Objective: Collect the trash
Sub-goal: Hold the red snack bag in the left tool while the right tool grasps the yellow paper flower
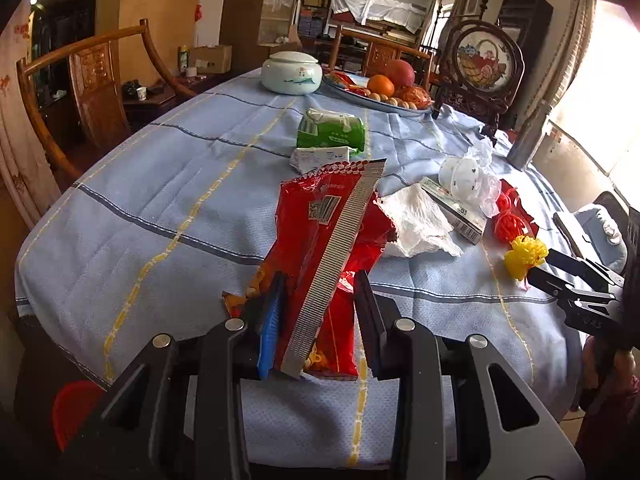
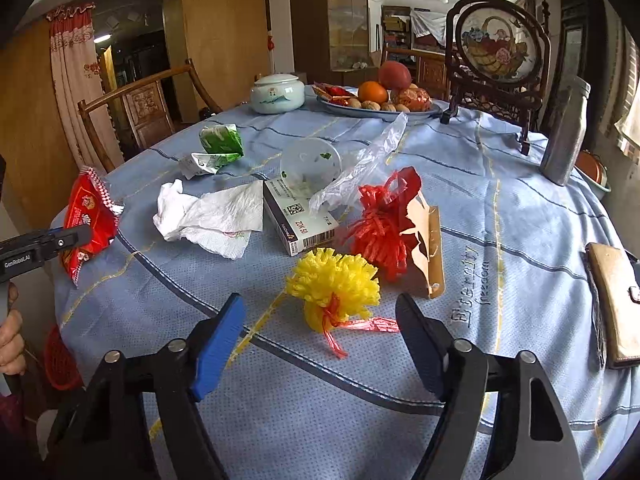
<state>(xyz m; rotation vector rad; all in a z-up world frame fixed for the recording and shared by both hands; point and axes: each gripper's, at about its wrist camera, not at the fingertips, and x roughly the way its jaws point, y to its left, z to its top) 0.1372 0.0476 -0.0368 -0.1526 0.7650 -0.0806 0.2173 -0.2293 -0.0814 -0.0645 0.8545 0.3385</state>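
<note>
There, your left tool (image 1: 320, 300) gripped the red snack wrapper (image 1: 320, 232), your right tool (image 2: 320, 340) gaped just short of the yellow mesh pompom (image 2: 334, 286), near the crumpled tissue (image 2: 212, 216).

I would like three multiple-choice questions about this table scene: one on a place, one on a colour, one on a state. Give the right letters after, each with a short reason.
1. Where does the white crumpled napkin lie?
A. On the fruit plate
B. On the tablecloth, left of the barcoded box in the right wrist view
C. On the chair

2. What colour is the mesh pompom nearest the right gripper?
A. Yellow
B. Green
C. White

3. What is the state of the left gripper?
A. Open and empty
B. Shut on the red snack wrapper
C. Shut on the napkin

Answers:
1 B, it lies on the blue tablecloth beside the barcoded box.
2 A, the tuft is bright yellow.
3 B, the red snack wrapper stands clamped between its jaws.
</note>
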